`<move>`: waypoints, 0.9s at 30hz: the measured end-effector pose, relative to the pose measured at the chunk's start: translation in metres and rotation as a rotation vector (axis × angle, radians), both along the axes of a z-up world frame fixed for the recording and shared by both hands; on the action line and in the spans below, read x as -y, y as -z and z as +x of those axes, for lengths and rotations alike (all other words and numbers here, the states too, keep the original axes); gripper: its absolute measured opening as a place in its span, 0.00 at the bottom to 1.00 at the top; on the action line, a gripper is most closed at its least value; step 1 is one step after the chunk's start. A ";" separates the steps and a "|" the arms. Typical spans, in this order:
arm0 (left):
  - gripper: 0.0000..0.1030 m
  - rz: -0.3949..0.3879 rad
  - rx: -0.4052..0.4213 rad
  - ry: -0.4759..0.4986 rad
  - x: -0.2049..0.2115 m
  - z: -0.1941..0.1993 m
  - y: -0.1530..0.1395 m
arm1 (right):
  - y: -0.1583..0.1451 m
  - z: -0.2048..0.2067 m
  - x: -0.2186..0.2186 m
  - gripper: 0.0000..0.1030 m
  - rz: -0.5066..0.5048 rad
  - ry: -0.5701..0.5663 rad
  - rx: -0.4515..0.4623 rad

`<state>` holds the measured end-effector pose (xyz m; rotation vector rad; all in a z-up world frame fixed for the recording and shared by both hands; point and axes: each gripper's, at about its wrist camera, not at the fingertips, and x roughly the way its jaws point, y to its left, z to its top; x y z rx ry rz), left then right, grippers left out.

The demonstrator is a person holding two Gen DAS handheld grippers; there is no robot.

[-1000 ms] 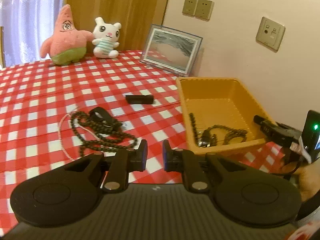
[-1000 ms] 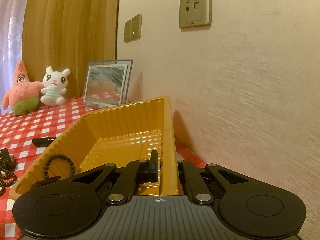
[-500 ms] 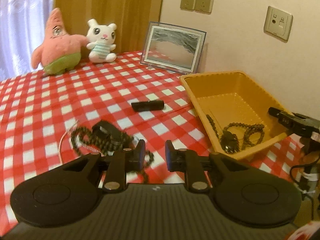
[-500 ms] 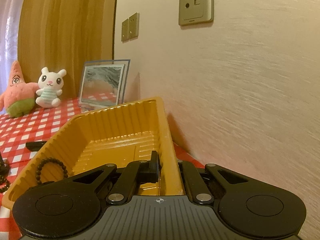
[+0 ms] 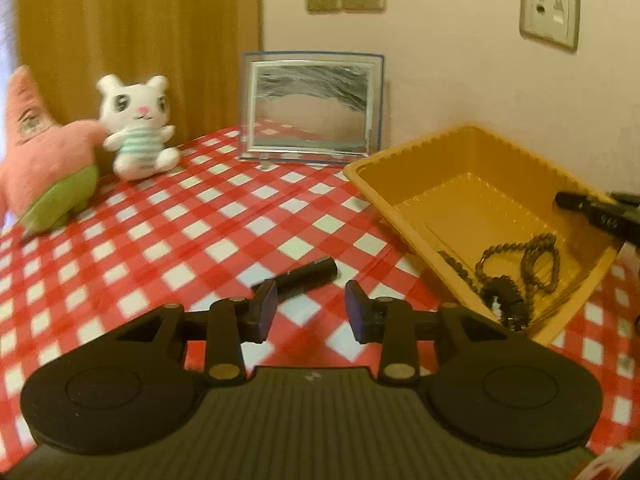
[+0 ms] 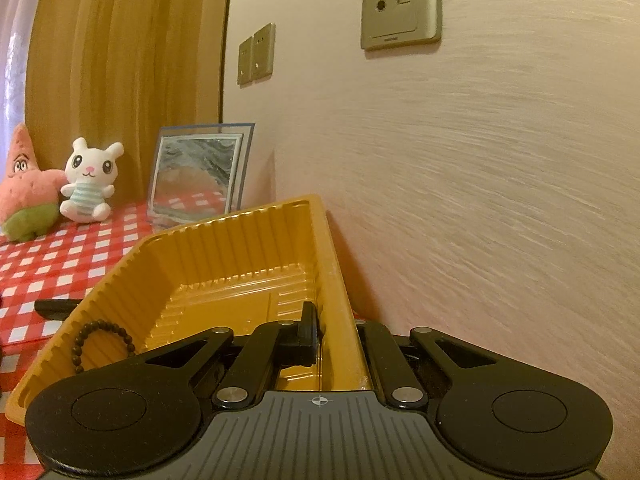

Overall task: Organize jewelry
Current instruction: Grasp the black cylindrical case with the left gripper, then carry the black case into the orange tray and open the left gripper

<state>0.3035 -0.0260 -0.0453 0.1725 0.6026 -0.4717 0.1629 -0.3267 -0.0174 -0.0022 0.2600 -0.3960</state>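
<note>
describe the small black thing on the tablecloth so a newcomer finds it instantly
Start at the red-and-white checked tablecloth, left of the orange ribbed plastic tray. Just beyond the open left tongs lies a short black matte cylinder. It is the only smooth stick-shaped item; the dark beaded strands sit inside the tray.

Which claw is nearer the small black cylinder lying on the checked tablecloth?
Left. The left claw hangs open just short of the small black cylinder. The right claw is shut on the orange plastic tray's wall, further away.
</note>
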 end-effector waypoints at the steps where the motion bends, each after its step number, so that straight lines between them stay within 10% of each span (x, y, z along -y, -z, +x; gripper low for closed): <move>1: 0.36 0.017 -0.003 0.020 0.002 0.008 0.003 | 0.000 0.001 0.001 0.04 -0.001 -0.001 0.000; 19: 0.45 0.217 -0.046 0.138 0.025 0.074 0.044 | 0.002 0.008 0.008 0.04 0.015 -0.006 -0.007; 27: 0.20 0.185 -0.117 0.112 0.030 0.069 0.044 | 0.002 0.009 0.009 0.04 0.024 -0.004 -0.004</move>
